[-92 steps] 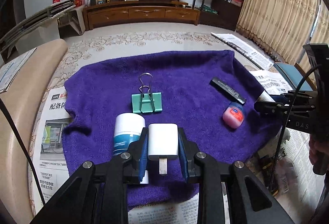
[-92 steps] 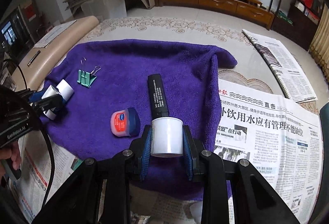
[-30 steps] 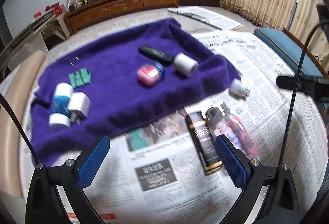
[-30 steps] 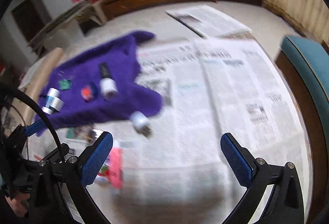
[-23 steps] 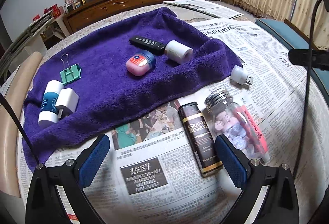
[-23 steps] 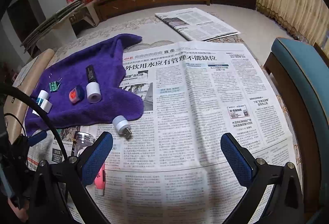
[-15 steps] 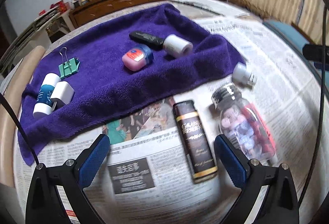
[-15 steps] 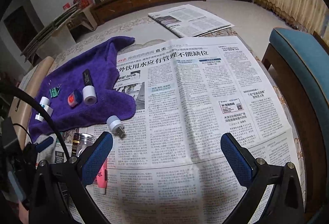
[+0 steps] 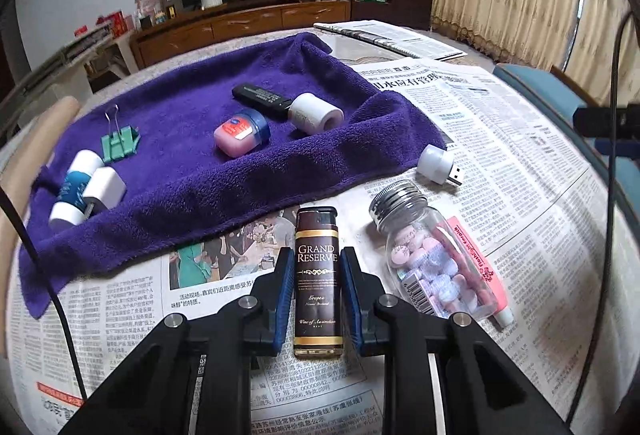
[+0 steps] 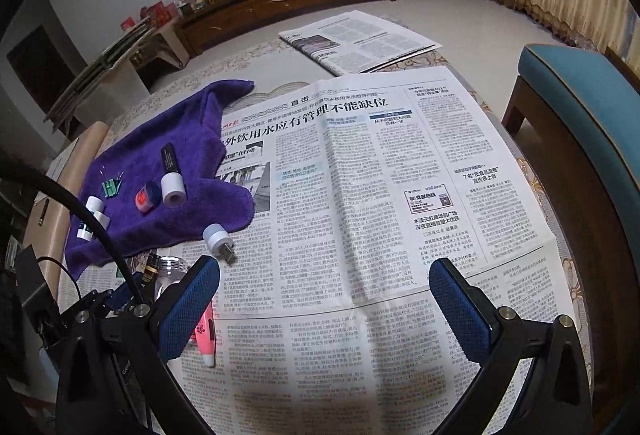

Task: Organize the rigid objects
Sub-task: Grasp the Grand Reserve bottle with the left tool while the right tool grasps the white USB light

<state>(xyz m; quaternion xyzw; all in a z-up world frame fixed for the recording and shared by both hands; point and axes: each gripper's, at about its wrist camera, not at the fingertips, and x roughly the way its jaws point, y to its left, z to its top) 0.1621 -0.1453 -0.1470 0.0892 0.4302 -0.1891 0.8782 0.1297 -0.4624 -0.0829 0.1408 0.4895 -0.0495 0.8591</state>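
Note:
A brown Grand Reserve bottle [image 9: 316,227] with a black cap lies on the newspaper just below the purple towel [image 9: 192,179]. My left gripper [image 9: 316,254] has its jaws closing on the bottle's long sides, and both blue pads press against it. A glass pill jar [image 9: 432,259] with a silver lid and a pink tube [image 9: 478,263] lie right of it. A white USB light [image 9: 436,163] sits at the towel's edge. My right gripper [image 10: 324,271] hangs wide open over bare newspaper [image 10: 360,195], holding nothing.
On the towel lie a pink jar [image 9: 240,133], a white roll [image 9: 314,113], a black stick [image 9: 260,97], a green binder clip [image 9: 120,143], a blue-white bottle [image 9: 72,191] and a white charger [image 9: 105,188]. A blue chair [image 10: 580,99] stands right of the table.
The left gripper's jaws went from wide open to closed on the brown bottle as the gripper came nearer to it. The right gripper stayed open and shifted slightly.

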